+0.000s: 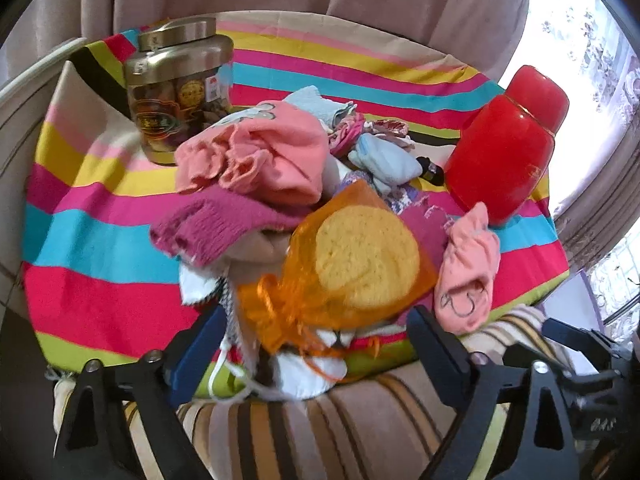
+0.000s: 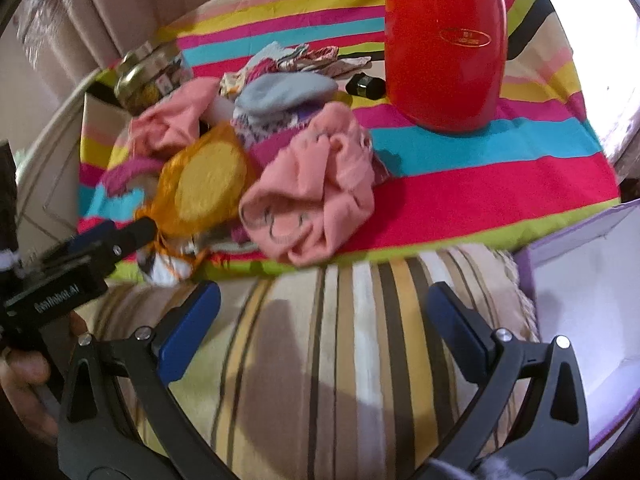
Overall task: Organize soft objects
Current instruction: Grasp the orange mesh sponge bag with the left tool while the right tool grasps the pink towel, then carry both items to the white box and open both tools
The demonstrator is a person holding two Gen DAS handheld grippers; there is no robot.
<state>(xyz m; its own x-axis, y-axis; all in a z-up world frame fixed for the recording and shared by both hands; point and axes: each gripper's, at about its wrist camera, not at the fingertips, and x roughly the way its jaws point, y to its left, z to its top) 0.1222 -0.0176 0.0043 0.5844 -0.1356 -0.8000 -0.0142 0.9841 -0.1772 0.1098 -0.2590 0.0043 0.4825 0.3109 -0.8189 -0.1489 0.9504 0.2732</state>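
— Two grippers, how do they stand?
— Both spread wide. The left gripper [image 1: 316, 354] has its jaws apart with the gathered end of the orange mesh pouch [image 1: 352, 264] lying between them, the pads not pressing on it. The right gripper [image 2: 324, 312] is empty, its jaws wide over the striped cushion [image 2: 320, 360] at the near edge.
— And the soft things?
— Heaped in one pile on the striped cloth [image 1: 100, 248] that covers the round worktop, near the front edge. The pouch is see-through orange with a round yellow knitted pad inside and loose orange strings at its mouth. Just right of it lies a crumpled pink garment [image 2: 308, 200] with dark line drawing on it.
— Behind those?
— A magenta knit piece [image 1: 216, 220], a second bunched pink garment [image 1: 260, 156] on top of it, then a pale blue sock [image 1: 384, 160] and small patterned bits, too blurred to name.
— Farther back?
— A lidded glass jar [image 1: 180, 84] at the left and a red canister [image 1: 504, 148] at the right, both upright and apart from the pile. A white box with purple edges [image 2: 580, 300] sits beside the cushion.
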